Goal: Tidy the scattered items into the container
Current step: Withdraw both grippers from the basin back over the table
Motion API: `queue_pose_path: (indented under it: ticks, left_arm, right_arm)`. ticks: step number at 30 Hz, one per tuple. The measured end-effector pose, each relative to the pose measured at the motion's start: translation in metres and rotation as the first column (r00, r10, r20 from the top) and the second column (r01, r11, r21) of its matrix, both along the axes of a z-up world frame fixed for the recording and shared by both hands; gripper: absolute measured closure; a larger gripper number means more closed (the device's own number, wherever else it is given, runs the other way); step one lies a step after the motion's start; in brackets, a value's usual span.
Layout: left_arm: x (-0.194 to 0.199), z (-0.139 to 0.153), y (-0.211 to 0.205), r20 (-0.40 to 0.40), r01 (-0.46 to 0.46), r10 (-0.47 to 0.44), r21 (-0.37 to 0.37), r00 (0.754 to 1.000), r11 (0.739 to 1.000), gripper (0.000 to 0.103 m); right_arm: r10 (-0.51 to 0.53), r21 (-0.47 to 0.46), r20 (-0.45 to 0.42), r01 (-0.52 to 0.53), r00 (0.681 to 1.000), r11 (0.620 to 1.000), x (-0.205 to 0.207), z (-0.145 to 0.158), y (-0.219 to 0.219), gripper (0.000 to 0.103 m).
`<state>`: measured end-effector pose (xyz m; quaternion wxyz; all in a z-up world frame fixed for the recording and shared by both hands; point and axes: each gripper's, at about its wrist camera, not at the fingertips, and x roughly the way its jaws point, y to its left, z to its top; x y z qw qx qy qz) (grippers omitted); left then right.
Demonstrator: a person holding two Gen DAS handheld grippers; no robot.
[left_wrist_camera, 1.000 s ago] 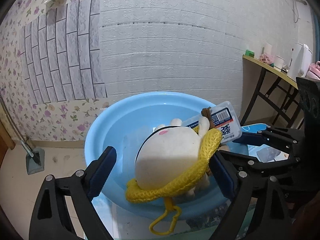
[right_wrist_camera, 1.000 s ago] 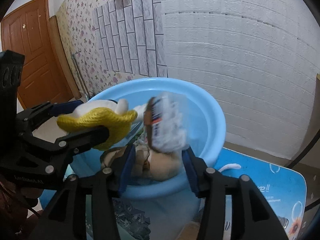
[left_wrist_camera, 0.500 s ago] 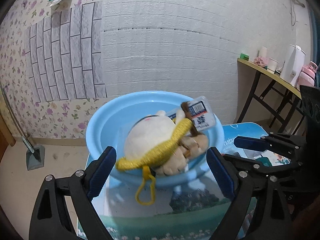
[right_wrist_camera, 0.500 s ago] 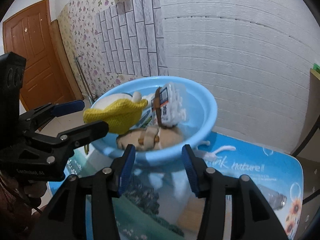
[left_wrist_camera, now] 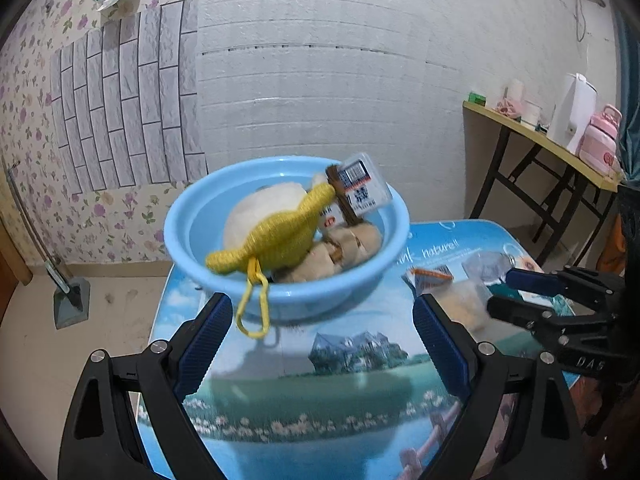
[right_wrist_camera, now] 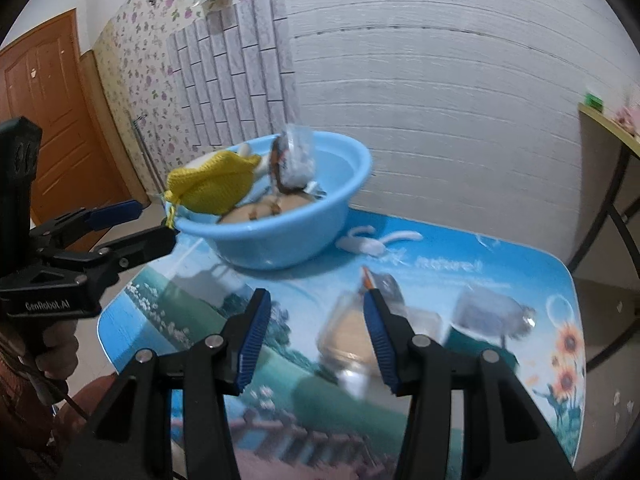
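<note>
A light blue basin (left_wrist_camera: 288, 296) (right_wrist_camera: 280, 240) stands at the far end of the picture-printed table (left_wrist_camera: 320, 400). It holds a white plush toy with a yellow knit hat (left_wrist_camera: 276, 236) (right_wrist_camera: 212, 184), a clear packet with a barcode label (left_wrist_camera: 360, 188) (right_wrist_camera: 296, 156) and a tan plush (left_wrist_camera: 344, 248). My left gripper (left_wrist_camera: 320, 344) is open and empty, in front of the basin. My right gripper (right_wrist_camera: 316, 340) is open and empty, above a clear packet with a tan item (right_wrist_camera: 352, 336) (left_wrist_camera: 464, 304) on the table.
A small orange-edged packet (left_wrist_camera: 432, 276), a clear plastic bottle (right_wrist_camera: 492, 312) and a white cable (right_wrist_camera: 376, 242) lie on the table right of the basin. A side table with a pink flask (left_wrist_camera: 600, 136) stands at right. A wooden door (right_wrist_camera: 52, 120) is at left.
Both grippers have let go of their items in the basin and pulled back from it. The right gripper has swung right over the loose items on the table.
</note>
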<state>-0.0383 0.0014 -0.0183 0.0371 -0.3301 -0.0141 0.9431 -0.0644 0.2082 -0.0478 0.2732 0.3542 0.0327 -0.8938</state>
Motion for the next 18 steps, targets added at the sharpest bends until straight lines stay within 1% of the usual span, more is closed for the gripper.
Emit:
queue_pose_path:
  ticks: [3, 5, 8, 11, 18]
  left_arm:
    - [0.008, -0.006, 0.004, 0.016, 0.006, -0.005, -0.014, 1.000, 1.000, 0.011]
    - [0.012, -0.008, 0.005, 0.024, 0.003, -0.003, -0.008, 1.000, 1.000, 0.011]
    - [0.015, -0.010, 0.005, 0.032, 0.000, 0.000, 0.003, 0.999, 1.000, 0.011]
    - [0.016, -0.011, 0.007, 0.037, 0.000, -0.001, 0.003, 0.999, 1.000, 0.011]
    - [0.017, -0.013, 0.018, 0.045, 0.032, -0.032, 0.000, 0.998, 0.999, 0.011]
  right_arm:
    - [-0.033, 0.004, 0.013, 0.033, 0.999, 0.999, 0.005, -0.007, 0.016, 0.055]
    - [-0.064, 0.021, 0.025, 0.064, 0.998, 0.998, 0.008, -0.012, 0.023, 0.055]
    - [-0.076, 0.010, 0.058, 0.076, 0.995, 0.997, 0.011, -0.020, 0.032, 0.055]
    - [-0.082, 0.015, 0.057, 0.081, 0.995, 0.997, 0.015, -0.022, 0.034, 0.055]
    - [-0.078, 0.011, 0.042, 0.078, 0.996, 0.997, 0.019, -0.019, 0.035, 0.055]
